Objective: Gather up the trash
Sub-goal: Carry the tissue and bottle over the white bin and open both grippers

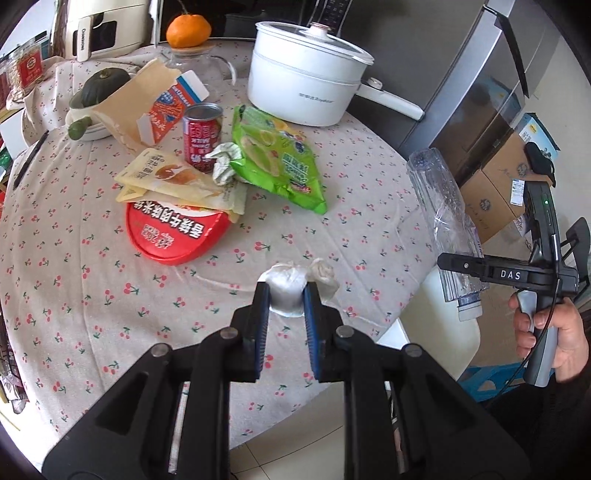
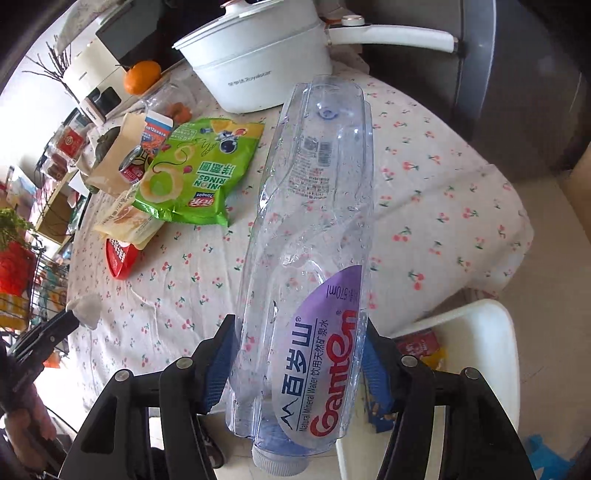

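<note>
The crumpled white tissue wad [image 1: 286, 291] is sitting pinched between the blue pads of the left gripper [image 1: 285, 295], held just above the near edge of the round table [image 1: 110, 295] with its cherry-print cloth. The jaws are clamping on it, standing narrow.

To the right, the empty clear water bottle [image 2: 306, 258] is lying lengthwise between the fingers of the right gripper [image 2: 299, 362], cap end toward the camera and base pointing out over the table. Its purple label is facing up, and the pads are pressing on both sides of the bottle near the label. In the left wrist view that bottle [image 1: 443, 221] is hanging off the table's right edge, with a hand [image 1: 554, 339] gripping the tool's handle beside it.

Farther out on the cloth, more trash is waiting in a loose cluster: a green onion-ring snack bag [image 1: 277, 158], a red can [image 1: 203, 136] just left of it with a crumpled wrapper [image 1: 223, 164] between them, a pale yellow packet [image 1: 166, 177] overlapping a red bowl lid [image 1: 173, 232], and a torn carton [image 1: 147, 107] behind.

At the far side a white lidded pot [image 1: 306, 74] is standing, with an orange [image 1: 188, 31] on a glass jar to its left. A white bin [image 2: 472, 332] is sitting below the table's near right edge.
</note>
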The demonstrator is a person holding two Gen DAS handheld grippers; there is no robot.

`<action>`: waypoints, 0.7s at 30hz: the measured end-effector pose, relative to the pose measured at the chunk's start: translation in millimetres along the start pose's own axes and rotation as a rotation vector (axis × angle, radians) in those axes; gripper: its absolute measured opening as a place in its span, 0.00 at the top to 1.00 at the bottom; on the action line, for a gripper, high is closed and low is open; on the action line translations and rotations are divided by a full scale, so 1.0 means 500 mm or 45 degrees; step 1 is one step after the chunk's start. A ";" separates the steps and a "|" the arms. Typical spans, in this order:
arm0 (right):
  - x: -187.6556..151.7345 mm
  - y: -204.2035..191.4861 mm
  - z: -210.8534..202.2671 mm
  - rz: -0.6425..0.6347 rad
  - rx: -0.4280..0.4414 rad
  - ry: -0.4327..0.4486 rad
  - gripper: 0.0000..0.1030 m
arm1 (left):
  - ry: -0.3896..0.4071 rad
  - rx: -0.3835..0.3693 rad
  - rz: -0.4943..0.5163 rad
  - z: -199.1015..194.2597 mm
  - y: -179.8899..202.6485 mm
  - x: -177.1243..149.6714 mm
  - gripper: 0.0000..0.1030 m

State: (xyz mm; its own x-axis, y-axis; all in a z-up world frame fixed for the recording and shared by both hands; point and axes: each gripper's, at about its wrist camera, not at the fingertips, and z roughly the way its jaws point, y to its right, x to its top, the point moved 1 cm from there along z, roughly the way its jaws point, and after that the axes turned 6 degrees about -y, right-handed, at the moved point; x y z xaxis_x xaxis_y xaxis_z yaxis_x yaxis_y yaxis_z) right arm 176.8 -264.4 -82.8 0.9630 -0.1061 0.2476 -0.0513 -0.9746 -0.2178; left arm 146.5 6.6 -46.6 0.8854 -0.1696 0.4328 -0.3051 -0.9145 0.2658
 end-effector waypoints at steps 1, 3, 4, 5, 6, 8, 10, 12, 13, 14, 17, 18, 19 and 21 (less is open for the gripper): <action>-0.014 0.016 -0.014 0.001 -0.011 0.007 0.39 | -0.002 -0.014 0.022 0.002 0.019 -0.001 0.80; -0.041 0.045 -0.034 0.007 -0.039 0.015 0.39 | -0.013 -0.045 0.070 0.009 0.062 -0.005 0.80; -0.056 0.059 -0.043 0.015 -0.052 0.015 0.39 | -0.024 -0.059 0.100 0.015 0.084 -0.007 0.80; -0.070 0.075 -0.050 0.025 -0.061 0.012 0.39 | -0.034 -0.071 0.132 0.021 0.108 -0.011 0.80; -0.083 0.089 -0.056 0.032 -0.068 0.008 0.39 | -0.046 -0.082 0.166 0.030 0.133 -0.017 0.80; -0.107 0.118 -0.070 0.048 -0.081 0.006 0.38 | -0.074 -0.101 0.227 0.050 0.181 -0.031 0.80; -0.128 0.148 -0.082 0.065 -0.089 0.009 0.38 | -0.111 -0.128 0.279 0.075 0.227 -0.049 0.80; -0.148 0.179 -0.089 0.083 -0.103 0.004 0.38 | -0.151 -0.149 0.334 0.103 0.271 -0.068 0.80; -0.156 0.194 -0.089 0.094 -0.110 -0.003 0.38 | -0.169 -0.152 0.368 0.115 0.292 -0.078 0.80; -0.165 0.205 -0.088 0.104 -0.120 -0.013 0.38 | -0.183 -0.151 0.400 0.128 0.312 -0.087 0.80; -0.186 0.233 -0.083 0.120 -0.148 -0.042 0.38 | -0.232 -0.177 0.472 0.168 0.361 -0.111 0.80; -0.193 0.241 -0.082 0.123 -0.152 -0.048 0.38 | -0.245 -0.185 0.482 0.179 0.375 -0.119 0.80; -0.199 0.248 -0.081 0.127 -0.154 -0.053 0.38 | -0.258 -0.193 0.491 0.190 0.385 -0.124 0.80; -0.205 0.257 -0.077 0.134 -0.158 -0.061 0.38 | -0.285 -0.206 0.508 0.214 0.401 -0.131 0.80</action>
State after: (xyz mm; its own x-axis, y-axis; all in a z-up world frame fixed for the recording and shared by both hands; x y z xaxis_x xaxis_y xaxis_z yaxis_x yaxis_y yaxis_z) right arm 61.2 -386.6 -99.9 0.9620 -0.2024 0.1833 -0.1822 -0.9758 -0.1209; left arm 64.9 -204.8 -113.7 0.7365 -0.5866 0.3370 -0.6711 -0.6961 0.2550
